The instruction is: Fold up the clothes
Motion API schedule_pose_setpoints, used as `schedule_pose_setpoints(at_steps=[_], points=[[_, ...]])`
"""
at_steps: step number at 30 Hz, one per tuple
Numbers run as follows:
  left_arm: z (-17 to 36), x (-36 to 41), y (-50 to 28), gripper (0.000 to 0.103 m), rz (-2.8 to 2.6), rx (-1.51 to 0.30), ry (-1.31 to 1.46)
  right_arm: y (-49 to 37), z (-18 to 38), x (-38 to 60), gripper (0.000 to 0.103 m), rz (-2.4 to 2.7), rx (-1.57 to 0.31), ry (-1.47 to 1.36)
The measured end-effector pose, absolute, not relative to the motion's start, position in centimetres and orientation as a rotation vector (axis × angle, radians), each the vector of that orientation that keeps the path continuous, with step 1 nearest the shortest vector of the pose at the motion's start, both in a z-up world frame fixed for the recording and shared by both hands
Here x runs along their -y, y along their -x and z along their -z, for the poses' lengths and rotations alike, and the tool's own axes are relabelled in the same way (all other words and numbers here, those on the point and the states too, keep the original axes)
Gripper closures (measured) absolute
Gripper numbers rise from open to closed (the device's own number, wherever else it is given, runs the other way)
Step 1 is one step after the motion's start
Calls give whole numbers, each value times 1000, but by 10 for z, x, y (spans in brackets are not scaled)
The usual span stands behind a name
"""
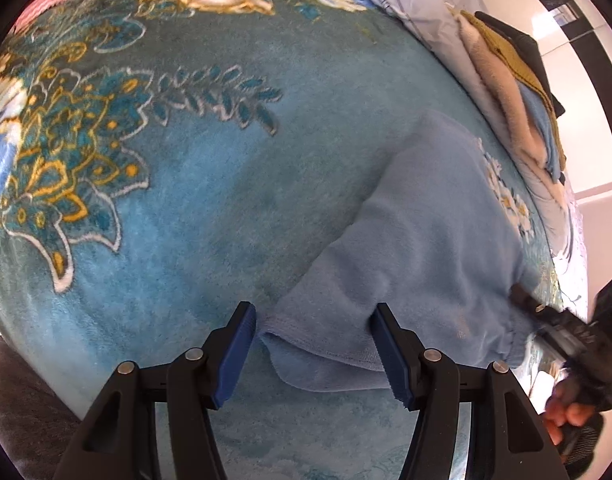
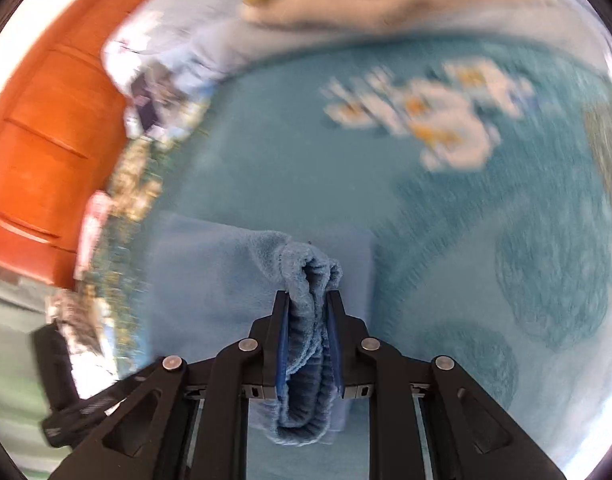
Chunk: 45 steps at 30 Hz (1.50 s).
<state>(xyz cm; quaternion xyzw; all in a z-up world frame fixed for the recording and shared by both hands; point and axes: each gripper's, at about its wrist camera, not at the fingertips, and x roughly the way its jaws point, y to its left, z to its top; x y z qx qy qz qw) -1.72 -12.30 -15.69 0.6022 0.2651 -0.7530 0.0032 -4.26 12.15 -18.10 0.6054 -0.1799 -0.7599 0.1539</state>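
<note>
A light blue fleece garment [image 1: 434,240] lies on a teal floral blanket [image 1: 234,184]. My left gripper [image 1: 312,316] is open, its fingers on either side of the garment's near hem corner. My right gripper [image 2: 308,296] is shut on a bunched elastic edge of the same garment [image 2: 310,280], and the rest of the garment [image 2: 210,280] lies flat below it. The right gripper also shows at the right edge of the left wrist view [image 1: 518,294], touching the garment's far edge. The right wrist view is blurred.
A pile of clothes [image 1: 506,80], beige, mustard, blue and black, sits at the blanket's far right edge; it shows blurred at the top of the right wrist view [image 2: 366,0]. An orange wooden headboard [image 2: 54,112] stands at the left. A white wall [image 1: 586,120] lies beyond the bed.
</note>
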Motion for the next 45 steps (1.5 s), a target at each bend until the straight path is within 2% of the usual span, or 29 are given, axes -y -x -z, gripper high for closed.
schedule_pose_setpoints(at_steps=[4,8,11,17,24,27,34,40,42,44,45], points=[[155,123,3,37,2364,-833,-1890,40,189,-130,83,2154,628,-1755],[145,122,12,37,2406,-826,-1872,41,173,-127,82,2172,567,-1732],[128,131,15,37,2460,-855,-1815,39,157,-129,75,2228,531,-1702],[102,118,37,37,2605,-840,-1781,28,128,-122,74,2287,477,-1594],[126,101,64,37,2657,-671,-1913,29,143,-77,69,2151,324,-1618],[140,110,63,37,2608,-715,-1949,32,156,-86,69,2164,345,-1668],[151,100,65,37,2596,-623,-1995,36,174,-92,69,2142,409,-1700],[126,125,60,37,2624,-769,-1920,30,148,-100,68,2181,372,-1615],[127,136,64,36,2594,-798,-1891,27,142,-110,53,2214,372,-1593],[135,146,69,35,2540,-840,-1883,24,143,-124,48,2231,419,-1587],[140,150,71,34,2517,-860,-1889,23,147,-132,39,2229,453,-1600]])
